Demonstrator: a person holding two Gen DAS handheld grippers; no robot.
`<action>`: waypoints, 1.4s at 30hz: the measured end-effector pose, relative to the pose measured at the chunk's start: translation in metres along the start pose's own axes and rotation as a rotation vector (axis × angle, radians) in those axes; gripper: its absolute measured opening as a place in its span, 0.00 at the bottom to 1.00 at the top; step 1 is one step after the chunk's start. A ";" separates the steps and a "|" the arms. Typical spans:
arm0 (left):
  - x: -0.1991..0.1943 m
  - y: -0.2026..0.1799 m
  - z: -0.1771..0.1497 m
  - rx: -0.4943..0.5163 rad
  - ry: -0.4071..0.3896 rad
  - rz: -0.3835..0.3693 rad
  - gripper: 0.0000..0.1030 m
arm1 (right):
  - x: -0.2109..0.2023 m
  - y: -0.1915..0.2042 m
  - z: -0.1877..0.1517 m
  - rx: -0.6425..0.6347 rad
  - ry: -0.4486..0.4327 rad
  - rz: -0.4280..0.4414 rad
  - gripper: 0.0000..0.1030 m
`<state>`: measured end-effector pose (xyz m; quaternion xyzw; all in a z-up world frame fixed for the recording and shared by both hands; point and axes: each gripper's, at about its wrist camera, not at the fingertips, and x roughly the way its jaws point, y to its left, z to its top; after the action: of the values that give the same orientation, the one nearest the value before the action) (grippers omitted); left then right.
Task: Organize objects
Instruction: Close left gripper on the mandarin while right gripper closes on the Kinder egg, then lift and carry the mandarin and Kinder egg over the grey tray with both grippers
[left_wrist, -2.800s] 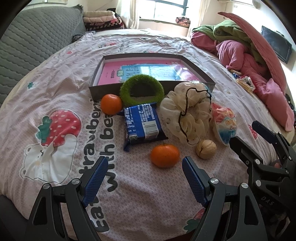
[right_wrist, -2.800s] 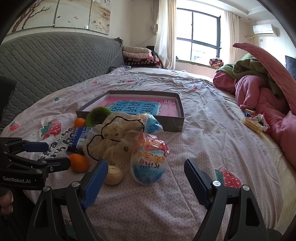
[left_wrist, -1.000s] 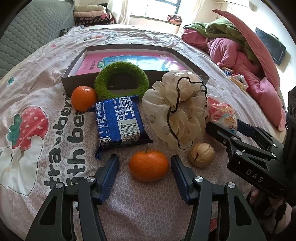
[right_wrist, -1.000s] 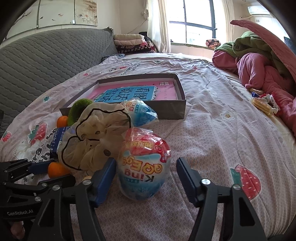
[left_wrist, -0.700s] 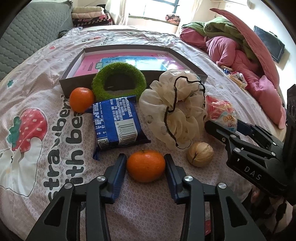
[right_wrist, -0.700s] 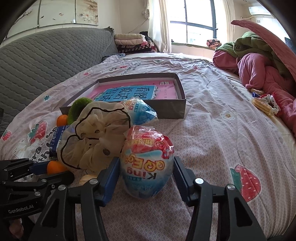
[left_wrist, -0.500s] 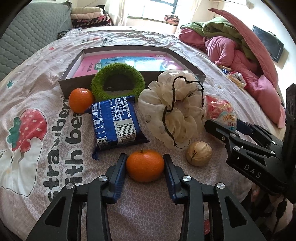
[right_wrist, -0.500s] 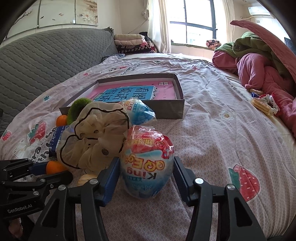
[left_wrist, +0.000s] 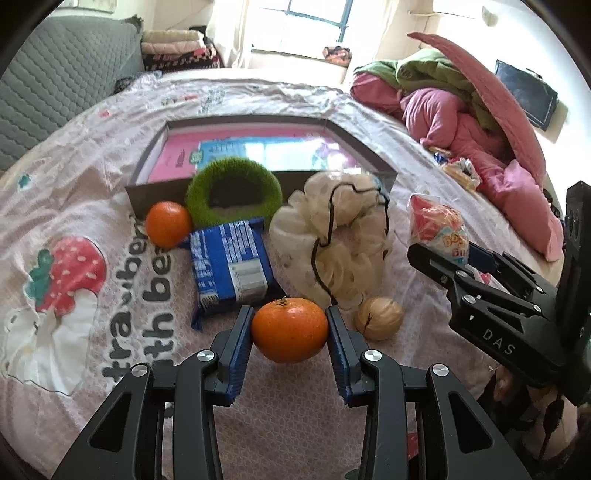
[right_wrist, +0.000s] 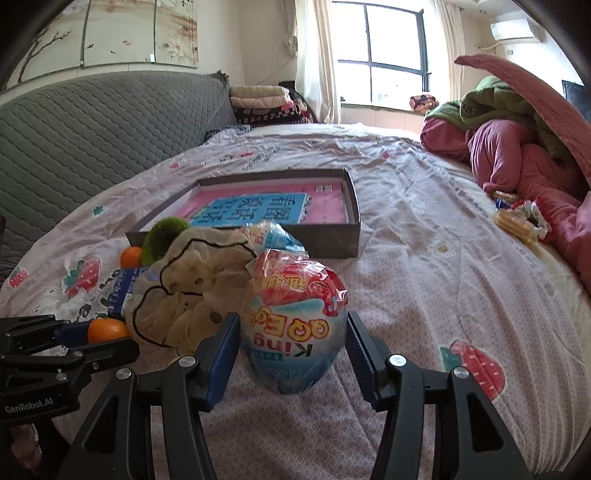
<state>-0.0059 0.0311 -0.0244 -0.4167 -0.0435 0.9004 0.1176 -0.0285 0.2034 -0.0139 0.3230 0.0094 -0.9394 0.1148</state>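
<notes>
Orange tangerine (left_wrist: 290, 330) clamped in left gripper (left_wrist: 290, 332) fingers, right gripper (right_wrist: 291, 354) fingers squeezing egg-shaped packet (right_wrist: 295, 325).

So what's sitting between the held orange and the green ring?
The blue snack packet lies between the orange and the green ring, seen in the left wrist view.

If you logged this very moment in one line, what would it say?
left gripper: shut on tangerine | right gripper: shut on egg-shaped snack pack | both on bedspread | gray box: no items added
</notes>
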 end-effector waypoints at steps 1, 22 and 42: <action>-0.001 0.000 0.001 0.000 -0.005 0.001 0.38 | -0.002 0.001 0.001 -0.003 -0.010 0.004 0.55; -0.014 0.019 0.024 -0.029 -0.083 0.048 0.38 | -0.019 0.016 0.006 -0.066 -0.109 0.045 0.55; -0.004 0.037 0.066 -0.025 -0.126 0.060 0.39 | -0.010 0.012 0.031 -0.089 -0.140 0.039 0.55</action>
<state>-0.0601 -0.0047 0.0152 -0.3620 -0.0497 0.9272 0.0824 -0.0366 0.1911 0.0175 0.2510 0.0369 -0.9559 0.1479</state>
